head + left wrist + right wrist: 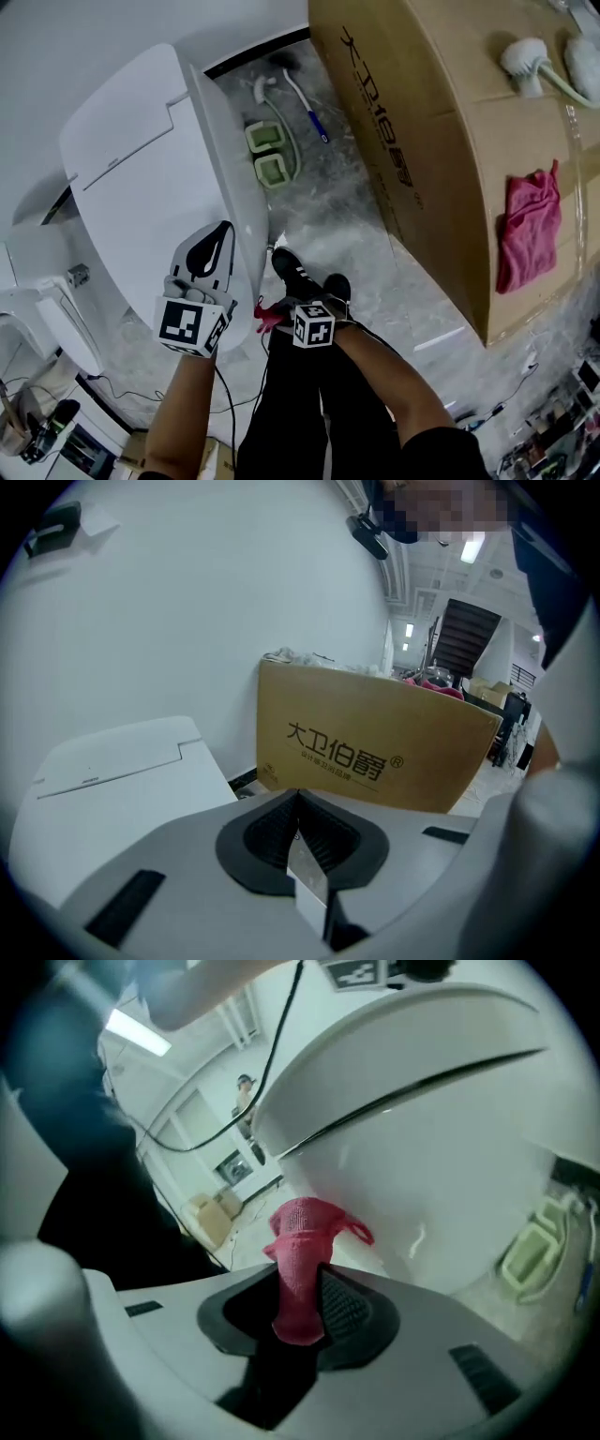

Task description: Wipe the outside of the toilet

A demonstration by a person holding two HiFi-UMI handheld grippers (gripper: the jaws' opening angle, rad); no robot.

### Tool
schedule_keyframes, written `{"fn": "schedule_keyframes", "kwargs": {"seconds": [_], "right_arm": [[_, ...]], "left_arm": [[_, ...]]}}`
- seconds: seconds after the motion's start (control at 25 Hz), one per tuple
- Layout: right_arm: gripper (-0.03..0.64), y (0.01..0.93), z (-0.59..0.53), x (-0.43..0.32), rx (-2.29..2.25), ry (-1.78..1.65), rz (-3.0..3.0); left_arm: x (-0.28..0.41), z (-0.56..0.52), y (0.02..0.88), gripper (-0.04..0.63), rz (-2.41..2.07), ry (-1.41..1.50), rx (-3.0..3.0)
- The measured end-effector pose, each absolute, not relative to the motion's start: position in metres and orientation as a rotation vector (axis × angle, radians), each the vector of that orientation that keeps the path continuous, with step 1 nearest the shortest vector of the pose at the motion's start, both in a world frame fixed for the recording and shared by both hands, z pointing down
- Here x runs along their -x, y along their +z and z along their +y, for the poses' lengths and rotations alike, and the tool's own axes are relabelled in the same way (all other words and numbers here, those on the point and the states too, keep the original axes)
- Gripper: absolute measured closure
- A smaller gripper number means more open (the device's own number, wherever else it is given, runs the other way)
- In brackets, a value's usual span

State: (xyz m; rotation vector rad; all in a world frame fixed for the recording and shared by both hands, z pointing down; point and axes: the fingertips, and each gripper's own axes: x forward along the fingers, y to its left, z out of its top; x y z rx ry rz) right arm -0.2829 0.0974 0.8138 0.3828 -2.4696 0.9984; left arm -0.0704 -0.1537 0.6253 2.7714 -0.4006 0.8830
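Red cloth [300, 1241] is clamped between the jaws of the right gripper [305, 1302], with a bunched tuft sticking out past the tips. The right gripper view shows the tuft up against the white outer wall of the toilet [422, 1176], below the seam under the seat. Actual contact cannot be confirmed.

In the head view the right gripper [277, 314] sits low at the near right flank of the toilet [141, 178], just above the person's shoes [300, 277]. The lid is down.

Left gripper [300, 827]: jaws together, nothing between them. It points across the lid toward the cardboard box [375, 752]. In the head view the left gripper [211, 251] hangs over the near right edge of the lid. Whether it touches is unclear.

A second pink cloth [527, 230] and brushes [525, 61] lie on the cardboard box, far right. They are well apart from the work.

Step in hand (judgement): wiping the bowl's outer wall on the near right side, the cloth already at the surface. Much of the outside probably remains, including the far flank, the left side and the base.

Next move calls for:
- pressing the tuft flat on the curved wall
- sweeping along the flank while following the curve
- keeping the grip firm so the cloth does not pull out
- watching the cable by the legs
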Motion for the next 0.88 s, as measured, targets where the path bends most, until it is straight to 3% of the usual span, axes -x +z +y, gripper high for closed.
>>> {"fn": "schedule_keyframes", "kwargs": {"seconds": [0.2,0.36,0.56,0.68,0.88], "right_arm": [[0.491,0.797,0.008,0.161,-0.958,1.2,-2.402],[0.491,0.775,-0.086,0.043,-1.392,1.101,-2.307],[0.491,0.774,-0.207,-0.052,-1.687,1.049,-2.247],[0.491,0.779,-0.273,-0.087,-1.74,0.983,-2.235],[0.491,0.813,-0.353,-0.072,-1.594,0.907,-2.272]], "left_arm": [[0.059,-0.185,0.602,0.58,-0.403,0.86,-2.782],[0.039,-0.218,0.584,0.58,-0.381,0.841,-2.796],[0.013,-0.265,0.584,0.58,-0.357,0.86,-2.836],[0.001,-0.285,0.595,0.58,-0.358,0.907,-2.838],[-0.005,-0.324,0.616,0.58,-0.439,0.965,-2.759]]}}
